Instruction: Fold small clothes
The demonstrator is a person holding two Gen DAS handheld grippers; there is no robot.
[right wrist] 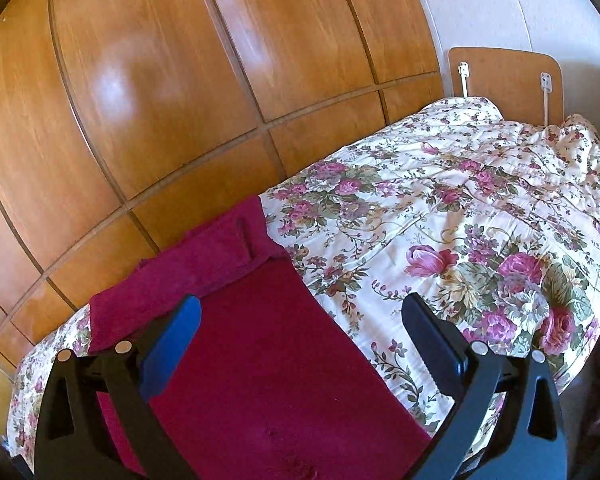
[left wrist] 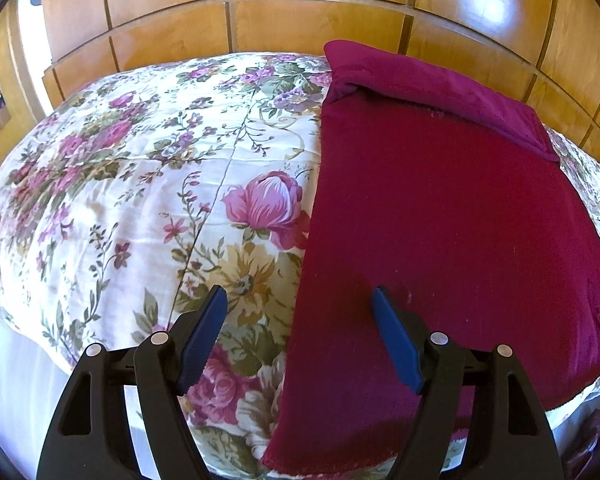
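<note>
Both grippers hover over the bed, and nothing is held. The left gripper [left wrist: 298, 300] has its fingers spread wide, empty, and the long left edge of the crimson garment [left wrist: 440, 208] runs straight up between them: one blue pad over the floral bedspread [left wrist: 120, 168], the other over the red cloth. The right gripper [right wrist: 302, 312] is spread wide too, its left finger over the garment [right wrist: 260, 340], its right finger over the bedspread [right wrist: 460, 200], with the cloth's other long edge between.

The garment lies flat along the bed, its far end already turned back in a thick fold beyond both sets of fingertips, against the wooden wardrobe [left wrist: 300, 12].

The step looks like taking the near corners. To do it well, I'd say: drop each gripper until one finger slides under the edge, pinch only the red cloth and not the bedspread beneath, match the two grips, then lift evenly toward that far fold.
</note>
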